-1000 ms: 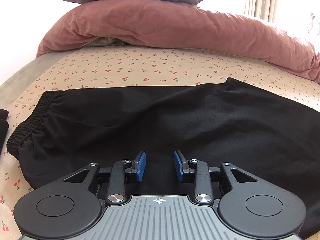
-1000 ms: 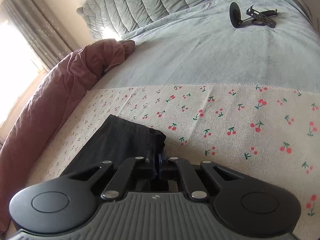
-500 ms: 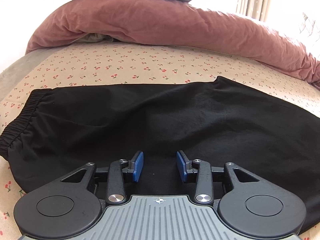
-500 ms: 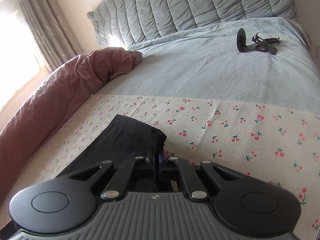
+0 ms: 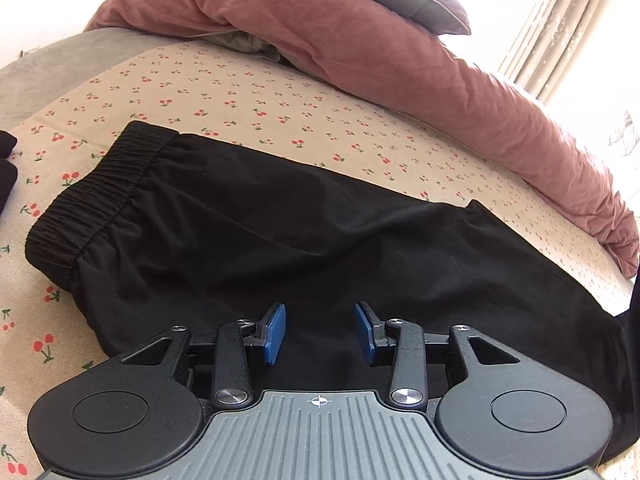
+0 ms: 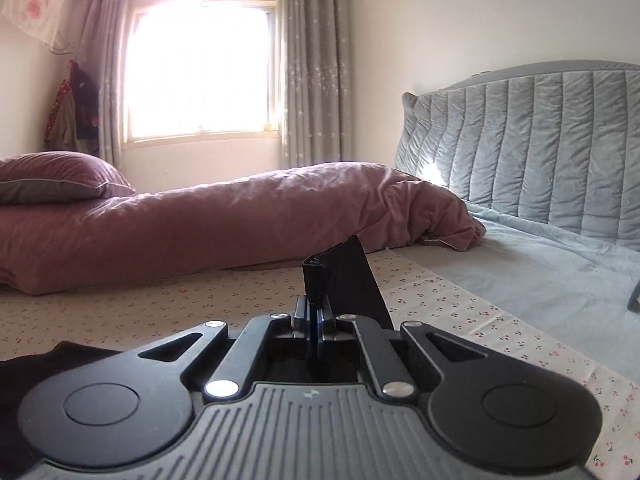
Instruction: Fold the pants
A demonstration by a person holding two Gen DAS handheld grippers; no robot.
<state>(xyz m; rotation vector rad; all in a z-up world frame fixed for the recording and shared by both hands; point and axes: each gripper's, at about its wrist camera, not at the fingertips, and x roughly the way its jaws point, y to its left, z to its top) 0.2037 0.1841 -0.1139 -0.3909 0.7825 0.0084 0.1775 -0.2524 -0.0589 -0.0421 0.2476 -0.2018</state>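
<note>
Black pants lie flat on the cherry-print sheet, elastic waistband to the left. My left gripper hovers over the near edge of the pants, its blue pads apart with only flat cloth beneath them. My right gripper is shut on the pants' leg end, which sticks up crumpled above its jaws, lifted off the bed. More black cloth shows at the lower left of the right wrist view.
A pink duvet lies rolled along the far side of the bed, with a pillow on it. A grey blanket and a quilted headboard are at the right. A dark item sits left of the waistband.
My right gripper has risen with the leg end and swung round from the headboard toward the window. My left gripper has shifted and rolled over the pants, its pads slightly wider apart.
</note>
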